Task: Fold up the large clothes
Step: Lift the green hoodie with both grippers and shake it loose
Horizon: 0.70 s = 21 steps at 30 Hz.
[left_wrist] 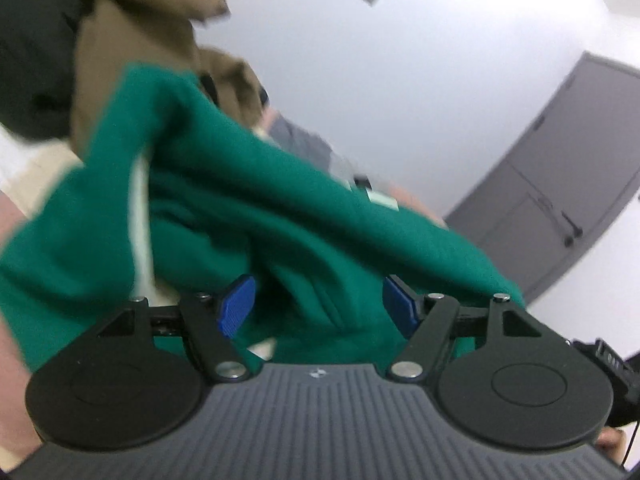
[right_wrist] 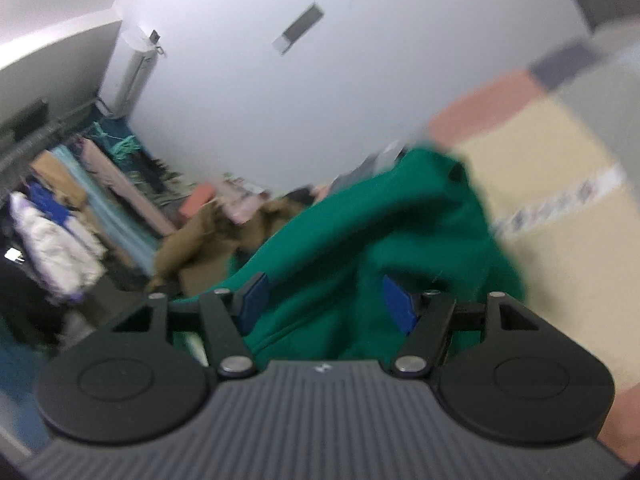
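A large green garment hangs bunched in the air in front of both cameras, blurred by motion. My left gripper has its blue pads spread wide apart, with green cloth lying between and over them. My right gripper is also spread wide, its blue pads apart, and the green garment fills the gap between them. Neither pair of pads presses on the cloth.
A brown garment and something black sit at the upper left of the left view. A grey door is at right. A rack of hanging clothes and a brown garment show in the right view.
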Available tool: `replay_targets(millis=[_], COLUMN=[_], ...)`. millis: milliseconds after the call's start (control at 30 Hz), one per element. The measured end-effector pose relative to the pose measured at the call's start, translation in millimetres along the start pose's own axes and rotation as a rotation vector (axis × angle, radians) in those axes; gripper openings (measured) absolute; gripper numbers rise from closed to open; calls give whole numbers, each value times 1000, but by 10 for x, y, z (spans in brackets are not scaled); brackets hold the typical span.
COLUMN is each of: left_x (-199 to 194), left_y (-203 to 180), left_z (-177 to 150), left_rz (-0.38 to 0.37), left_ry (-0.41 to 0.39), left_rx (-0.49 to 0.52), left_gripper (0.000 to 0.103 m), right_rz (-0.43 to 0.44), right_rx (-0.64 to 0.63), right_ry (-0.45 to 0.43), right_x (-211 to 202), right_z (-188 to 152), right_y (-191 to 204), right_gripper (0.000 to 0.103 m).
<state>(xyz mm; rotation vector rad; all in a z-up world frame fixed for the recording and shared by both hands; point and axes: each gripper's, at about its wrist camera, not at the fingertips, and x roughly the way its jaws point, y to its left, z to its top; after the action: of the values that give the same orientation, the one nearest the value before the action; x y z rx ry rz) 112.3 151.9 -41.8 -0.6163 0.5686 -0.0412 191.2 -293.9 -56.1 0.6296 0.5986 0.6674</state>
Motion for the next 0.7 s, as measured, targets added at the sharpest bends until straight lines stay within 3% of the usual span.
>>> replay_targets(millis=[67, 133, 300, 533, 567, 633, 700], left_x=[190, 349, 640, 809, 801, 776, 726], left_y=[3, 50, 184, 188, 179, 150, 136], left_z=[-37, -48, -64, -50, -35, -4, 37], left_rz=[-17, -17, -61, -109, -111, -120, -146], left_ry=[28, 39, 69, 100, 98, 106, 115], left_rx=[-26, -68, -156, -140, -131, -116, -118], left_gripper=[75, 75, 75, 72, 65, 47, 33], right_rz=[-16, -64, -151, -82, -73, -71, -51], right_rx=[20, 24, 65, 32, 18, -9, -24], right_ry=[25, 23, -12, -24, -21, -14, -10], right_x=[148, 269, 525, 808, 817, 800, 755], right_z=[-23, -26, 46, 101, 104, 109, 135], right_y=[-46, -95, -356, -547, -536, -498, -452], right_gripper=[66, 76, 77, 75, 72, 51, 40])
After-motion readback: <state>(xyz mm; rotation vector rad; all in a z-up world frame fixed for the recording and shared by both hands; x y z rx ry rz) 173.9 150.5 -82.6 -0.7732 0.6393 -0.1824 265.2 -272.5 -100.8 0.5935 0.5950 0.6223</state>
